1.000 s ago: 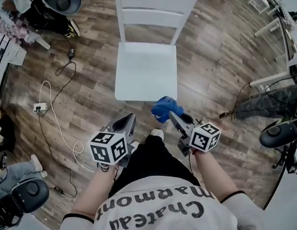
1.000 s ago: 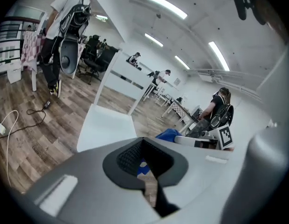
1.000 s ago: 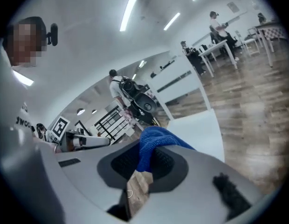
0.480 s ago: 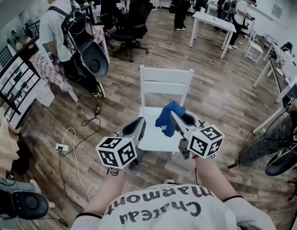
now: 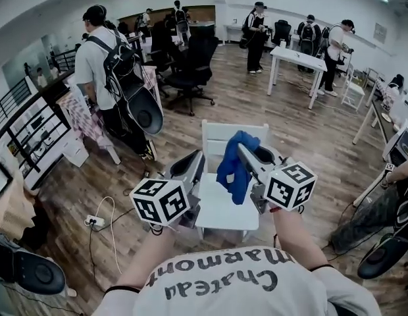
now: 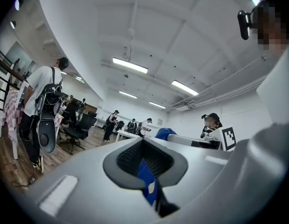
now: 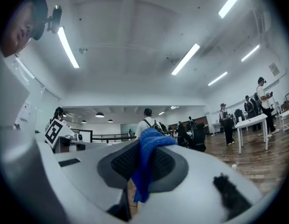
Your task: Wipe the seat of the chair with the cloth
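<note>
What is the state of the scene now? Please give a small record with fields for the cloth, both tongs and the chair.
cloth: crumpled blue fabric cloth, hanging in the air from the right tongs
right tongs: shut on the cloth
left tongs: jaws together, holding no cloth
chair: white wooden chair in front of the person; nothing lies on its seat
wiping: not yet begun; the cloth is apart from the seat

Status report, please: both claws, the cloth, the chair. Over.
Right claw shut on cloth, held off chair. Left claw shut, empty. Nothing seen on chair.
</note>
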The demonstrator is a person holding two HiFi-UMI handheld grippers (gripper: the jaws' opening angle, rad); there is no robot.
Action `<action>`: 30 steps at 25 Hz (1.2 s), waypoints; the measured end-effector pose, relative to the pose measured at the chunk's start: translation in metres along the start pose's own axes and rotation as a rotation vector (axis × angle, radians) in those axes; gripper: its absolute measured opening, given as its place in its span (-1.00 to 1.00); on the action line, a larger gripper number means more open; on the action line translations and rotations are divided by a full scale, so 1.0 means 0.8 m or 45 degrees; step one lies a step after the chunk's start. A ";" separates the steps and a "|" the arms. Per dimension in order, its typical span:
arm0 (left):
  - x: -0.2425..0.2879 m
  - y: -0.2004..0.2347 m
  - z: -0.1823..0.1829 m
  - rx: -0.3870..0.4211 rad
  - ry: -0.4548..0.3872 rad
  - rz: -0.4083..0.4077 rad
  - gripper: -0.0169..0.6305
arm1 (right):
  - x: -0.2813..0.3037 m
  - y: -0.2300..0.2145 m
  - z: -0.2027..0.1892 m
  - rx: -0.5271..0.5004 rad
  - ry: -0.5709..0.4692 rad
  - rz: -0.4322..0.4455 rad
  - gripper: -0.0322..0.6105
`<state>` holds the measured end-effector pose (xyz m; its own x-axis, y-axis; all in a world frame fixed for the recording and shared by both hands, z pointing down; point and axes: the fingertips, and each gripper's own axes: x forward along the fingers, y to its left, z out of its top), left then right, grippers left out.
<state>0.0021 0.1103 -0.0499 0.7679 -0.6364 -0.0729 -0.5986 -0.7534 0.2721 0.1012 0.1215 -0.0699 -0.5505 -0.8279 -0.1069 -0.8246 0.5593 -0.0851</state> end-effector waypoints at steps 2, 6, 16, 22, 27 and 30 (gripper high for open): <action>-0.002 -0.011 0.013 0.031 -0.013 -0.030 -0.92 | 0.002 0.005 0.012 -0.041 -0.008 -0.002 -0.73; -0.009 -0.015 0.037 0.130 -0.072 -0.003 -0.92 | 0.002 0.006 0.022 -0.111 0.017 -0.049 -0.73; -0.006 0.011 0.053 0.088 -0.106 0.015 -0.92 | 0.017 0.000 0.021 -0.096 0.062 -0.091 -0.73; -0.009 0.006 0.032 0.105 -0.101 0.047 -0.92 | -0.001 -0.001 0.008 -0.106 0.075 -0.100 -0.73; -0.009 0.005 0.019 0.080 -0.085 0.049 -0.92 | -0.009 0.002 0.001 -0.123 0.087 -0.107 -0.73; -0.004 0.007 0.019 0.085 -0.084 0.047 -0.92 | -0.007 -0.002 -0.001 -0.132 0.090 -0.116 -0.73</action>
<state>-0.0074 0.1056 -0.0623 0.7300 -0.6715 -0.1275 -0.6414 -0.7374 0.2116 0.1057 0.1252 -0.0685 -0.4777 -0.8779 -0.0330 -0.8785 0.4776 0.0118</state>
